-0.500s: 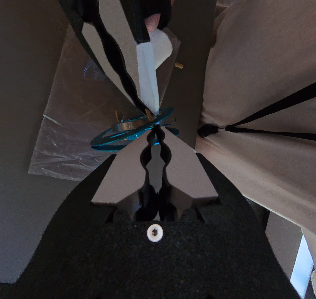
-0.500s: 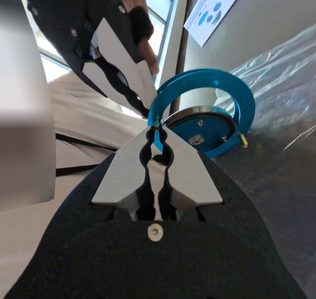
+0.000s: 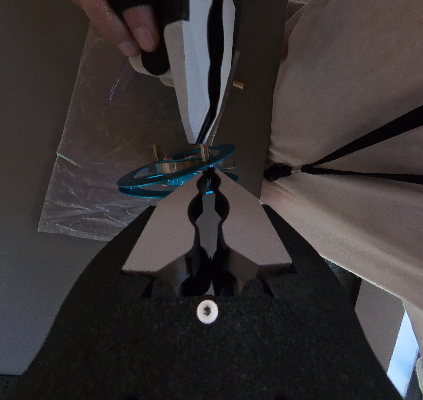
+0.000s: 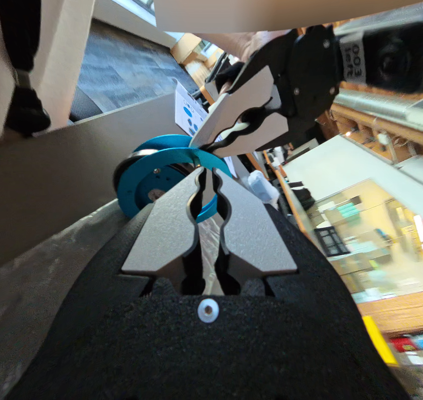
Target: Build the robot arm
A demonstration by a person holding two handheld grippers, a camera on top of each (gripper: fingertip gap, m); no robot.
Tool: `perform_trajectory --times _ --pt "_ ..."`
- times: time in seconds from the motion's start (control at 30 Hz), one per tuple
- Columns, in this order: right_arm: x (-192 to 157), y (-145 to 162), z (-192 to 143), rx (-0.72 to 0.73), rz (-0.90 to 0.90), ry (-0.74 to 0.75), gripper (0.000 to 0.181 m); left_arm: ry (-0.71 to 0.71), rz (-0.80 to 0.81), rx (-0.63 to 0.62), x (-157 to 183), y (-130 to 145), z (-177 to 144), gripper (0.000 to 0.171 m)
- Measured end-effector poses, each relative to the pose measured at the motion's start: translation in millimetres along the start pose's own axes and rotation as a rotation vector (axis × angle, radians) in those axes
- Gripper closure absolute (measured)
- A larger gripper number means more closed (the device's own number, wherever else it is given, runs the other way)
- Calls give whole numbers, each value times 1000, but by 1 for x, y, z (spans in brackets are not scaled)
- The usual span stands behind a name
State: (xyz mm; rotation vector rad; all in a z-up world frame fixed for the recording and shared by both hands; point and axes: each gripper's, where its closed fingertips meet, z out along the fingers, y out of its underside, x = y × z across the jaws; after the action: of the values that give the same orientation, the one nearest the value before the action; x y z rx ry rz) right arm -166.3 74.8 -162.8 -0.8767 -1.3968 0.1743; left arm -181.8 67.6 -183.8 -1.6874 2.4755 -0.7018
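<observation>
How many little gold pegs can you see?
3. One gold peg lies apart beyond the blue rings; one stands at their left, one by the right gripper. More may be hidden.

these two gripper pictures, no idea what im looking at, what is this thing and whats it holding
No robot here: a person holds a two-finger gripper in each hand, and a wide-angle camera on each looks forward along its fingers. One picture comes from the left gripper, the other from the right gripper; each also shows the other one farther off. Between them is a blue ring assembly with a silver disc and small brass posts, above a clear plastic sheet on a grey surface. The left gripper is shut on the blue ring's edge. The right gripper's fingers stand a little apart at the ring, and I cannot tell whether they grip it.
</observation>
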Motion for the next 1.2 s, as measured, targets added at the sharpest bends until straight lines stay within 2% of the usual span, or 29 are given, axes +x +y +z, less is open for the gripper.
perform_trajectory --times 0.2,0.3,0.37,0.43,0.57,0.67,0.73,0.8,0.83,0.93,1.1,1.17,1.2 --pt "4 2 5 -49 -186 -35 173 6 6 -14 1 -1 2 170" --pt "2 13 -1 -115 -154 -123 157 6 4 -16 1 0 1 170" --pt "-11 12 -6 -92 -114 -219 150 8 -2 -12 1 1 1 169" --pt "-13 2 -4 -38 -106 -203 151 10 -5 -9 0 1 1 169" --pt "-16 0 5 -22 -194 -151 166 15 2 -8 0 -1 1 169" --pt "-14 -1 11 -5 -205 -119 177 23 7 -15 1 -1 2 170" --pt "-10 2 13 -26 -168 -127 177 4 4 -15 -2 0 0 170" --pt "-6 6 13 -61 -26 -159 177 -21 -3 -1 -6 -1 -2 170" --pt "-6 7 13 -71 101 -201 177 -29 3 1 -7 -1 -2 170" --pt "-8 8 14 -92 660 -342 178 -43 13 -2 -8 0 -2 170" --pt "-19 1 12 -201 1596 -426 177 -20 11 4 -3 0 1 170" --pt "-20 -2 8 -196 1802 -438 177 -19 28 5 0 -2 3 170" --pt "-20 -3 8 -184 1813 -429 177 -19 31 8 1 -3 3 170"
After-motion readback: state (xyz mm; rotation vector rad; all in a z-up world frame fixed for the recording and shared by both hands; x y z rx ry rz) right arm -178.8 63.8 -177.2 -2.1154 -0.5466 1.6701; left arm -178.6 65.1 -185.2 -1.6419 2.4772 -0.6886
